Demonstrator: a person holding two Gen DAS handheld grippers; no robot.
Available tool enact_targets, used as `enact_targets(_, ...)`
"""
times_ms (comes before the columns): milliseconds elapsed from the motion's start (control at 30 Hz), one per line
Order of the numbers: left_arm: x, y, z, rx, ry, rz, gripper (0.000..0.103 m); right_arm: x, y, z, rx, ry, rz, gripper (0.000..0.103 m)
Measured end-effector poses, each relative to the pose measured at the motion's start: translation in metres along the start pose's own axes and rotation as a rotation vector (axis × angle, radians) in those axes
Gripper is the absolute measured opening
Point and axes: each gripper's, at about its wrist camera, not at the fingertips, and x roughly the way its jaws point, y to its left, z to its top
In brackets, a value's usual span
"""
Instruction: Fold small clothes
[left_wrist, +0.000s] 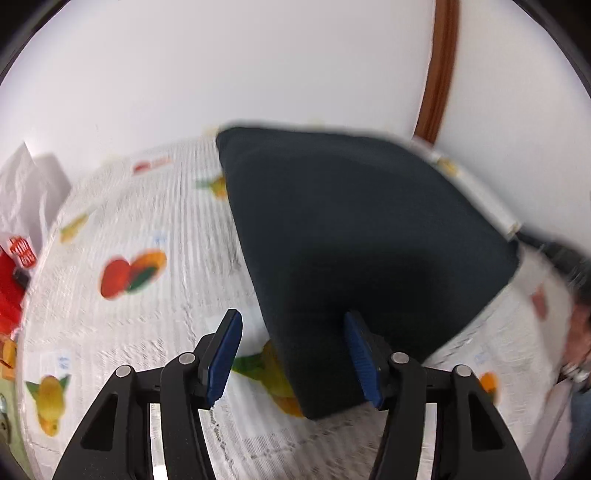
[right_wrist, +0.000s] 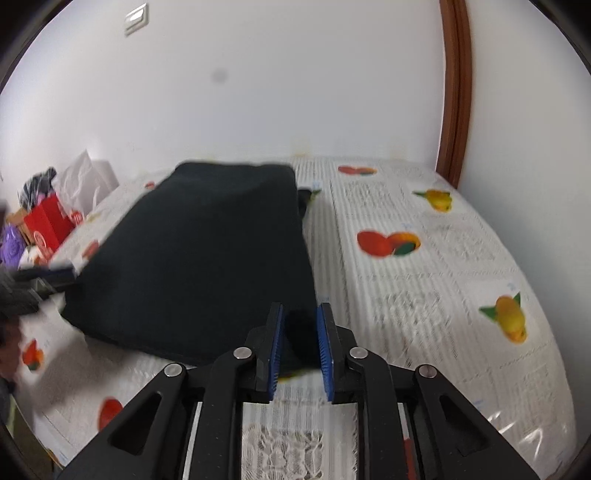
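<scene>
- Dark garment (right_wrist: 199, 258) lies folded on the fruit-print tablecloth (right_wrist: 424, 295), near a white wall (right_wrist: 258, 92).
- Left gripper (left_wrist: 291, 354) gapes wide, gripping nothing.
- Right gripper (right_wrist: 300, 343) stands narrowly apart around the cloth's near corner; contact unclear.
- Red bags (right_wrist: 50, 225) sit far left.

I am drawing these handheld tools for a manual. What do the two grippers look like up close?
Both look alike. The left gripper and right gripper have matte black linkage arms with triangular cut-outs, joined by round silver pins. Each finger carries a flat blue ribbed pad on its inner face. No cables or markings show.
</scene>
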Motion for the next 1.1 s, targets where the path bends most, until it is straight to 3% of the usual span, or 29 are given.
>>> enact_targets(133, 0.005, 0.003, 0.002, -0.004, 0.027, -0.05, 0.056, 0.006, 0.002, 0.036, -0.012, -0.017, 0.004, 0.037)
enact_targets(233, -0.013, 0.008, 0.017, 0.012, -0.036, -0.063, 0.056, 0.025, 0.009, 0.067, -0.051, -0.02, -0.005, 0.049)
enact_targets(333, -0.018, 0.018, 0.036, 0.006, -0.067, -0.016, 0.056, 0.059, 0.016, 0.098, -0.085, 0.01, -0.008, 0.05)
enact_targets(567, 0.018, 0.039, 0.072, -0.053, -0.042, -0.036, 0.054, 0.161, 0.013, 0.151, 0.078, 0.184, 0.062, 0.05)
enact_targets(633, 0.033, 0.038, 0.077, -0.064, -0.025, -0.071, 0.054, 0.184, 0.013, 0.158, 0.118, 0.218, 0.066, 0.045)
enact_targets(667, 0.039, 0.037, 0.078, -0.063, -0.018, -0.081, 0.054, 0.195, 0.013, 0.16, 0.139, 0.231, 0.097, 0.022)
enact_targets(700, 0.044, 0.036, 0.077, -0.059, -0.004, -0.09, 0.055, 0.2, 0.015, 0.162, 0.14, 0.241, 0.136, 0.012)
enact_targets(833, 0.052, 0.043, 0.077, -0.069, 0.009, -0.132, 0.057, 0.183, 0.002, 0.163, 0.136, 0.11, 0.201, 0.011)
enact_targets(1000, 0.054, 0.045, 0.079, -0.066, 0.014, -0.125, 0.056, 0.197, -0.003, 0.163, 0.161, 0.165, 0.13, 0.016)
enact_targets(1100, 0.054, 0.041, 0.079, -0.047, 0.005, -0.097, 0.056, 0.213, -0.009, 0.167, 0.209, 0.209, 0.149, 0.018)
